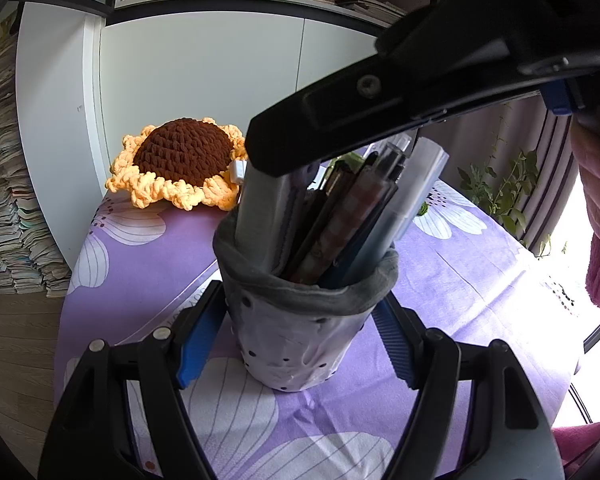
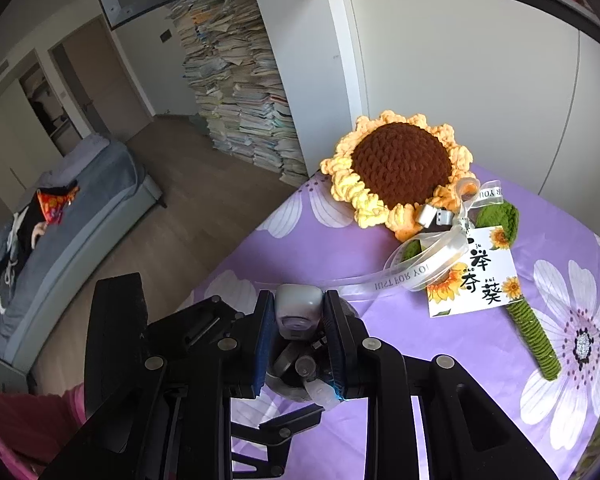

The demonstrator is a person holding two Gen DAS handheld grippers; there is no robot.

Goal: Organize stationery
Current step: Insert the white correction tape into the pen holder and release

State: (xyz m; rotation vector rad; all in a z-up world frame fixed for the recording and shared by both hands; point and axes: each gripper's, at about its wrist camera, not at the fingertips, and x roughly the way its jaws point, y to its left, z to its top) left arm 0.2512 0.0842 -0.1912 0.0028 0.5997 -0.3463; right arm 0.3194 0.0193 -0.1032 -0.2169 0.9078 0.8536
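fingers [image 2: 332,344] clamp grey stick [image 2: 298,312] above holder [image 1: 300,344].

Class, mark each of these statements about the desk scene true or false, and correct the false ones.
1. The pen pouch lies flat on the tablecloth. False: it stands upright.
2. The left gripper straddles the pouch. True.
3. The right gripper is empty. False: it grips a grey item.
4. The crochet sunflower has a brown centre. True.
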